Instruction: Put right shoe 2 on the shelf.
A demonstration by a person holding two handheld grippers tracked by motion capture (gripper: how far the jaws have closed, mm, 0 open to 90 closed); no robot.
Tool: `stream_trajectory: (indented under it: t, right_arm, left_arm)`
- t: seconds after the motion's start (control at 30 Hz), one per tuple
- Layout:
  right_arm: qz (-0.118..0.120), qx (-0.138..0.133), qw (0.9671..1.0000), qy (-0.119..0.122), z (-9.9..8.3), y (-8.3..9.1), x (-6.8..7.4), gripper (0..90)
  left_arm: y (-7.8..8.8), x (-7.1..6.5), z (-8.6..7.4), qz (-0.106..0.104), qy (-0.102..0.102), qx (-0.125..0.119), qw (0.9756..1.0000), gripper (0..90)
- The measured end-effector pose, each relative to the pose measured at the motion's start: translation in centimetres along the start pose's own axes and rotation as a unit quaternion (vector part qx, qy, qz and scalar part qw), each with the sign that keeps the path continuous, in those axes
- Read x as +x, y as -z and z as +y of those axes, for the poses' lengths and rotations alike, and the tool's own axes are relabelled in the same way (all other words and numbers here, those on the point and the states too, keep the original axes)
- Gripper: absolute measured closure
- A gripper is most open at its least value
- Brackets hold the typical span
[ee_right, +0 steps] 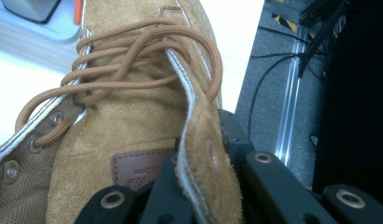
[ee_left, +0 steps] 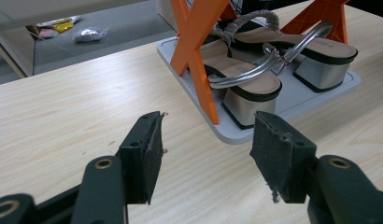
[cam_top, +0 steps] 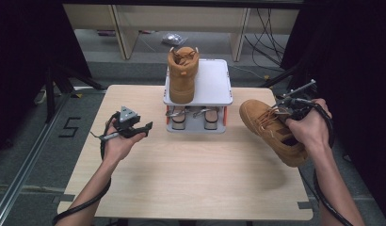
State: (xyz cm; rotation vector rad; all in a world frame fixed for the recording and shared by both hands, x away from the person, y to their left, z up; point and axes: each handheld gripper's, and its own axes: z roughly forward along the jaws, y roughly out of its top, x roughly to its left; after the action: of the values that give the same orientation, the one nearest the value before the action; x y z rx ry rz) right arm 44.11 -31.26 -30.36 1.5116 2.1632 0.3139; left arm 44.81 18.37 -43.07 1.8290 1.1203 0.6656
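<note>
Between right gripper [ee_right: 199, 196] jaws, boot [ee_right: 133, 116]

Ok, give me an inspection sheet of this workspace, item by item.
Surface: light wooden table.
Job's things: tan boot held off the table; matching boot upright on the grey rack; silver-heeled sandals on its lower shelf.
Clutter: nothing seen on the table.
Grippers: right gripper shut on the tan boot's collar; left gripper open, holding nothing.
Cables: gripper cable along the right forearm.
Surroundings: plastic bag on the floor behind.
</note>
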Motion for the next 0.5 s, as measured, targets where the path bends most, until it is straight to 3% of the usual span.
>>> stream_trajectory:
  t: [0.2, 0.5]
  right_arm:
    - [-0.005, -0.009, 0.9999, 0.004, 1.0, 0.3, -0.2, 85.7]
    - [-0.023, -0.017, 0.9995, -0.011, 2.3, 0.7, -0.3, 85.7]
  left_arm:
    - [0.1, 0.1, 0.0, 0.000, 0.000, 0.000, 1.0000, 42.4]
    - [0.3, 0.2, -0.3, 0.001, 0.000, 0.000, 1.0000, 42.3]
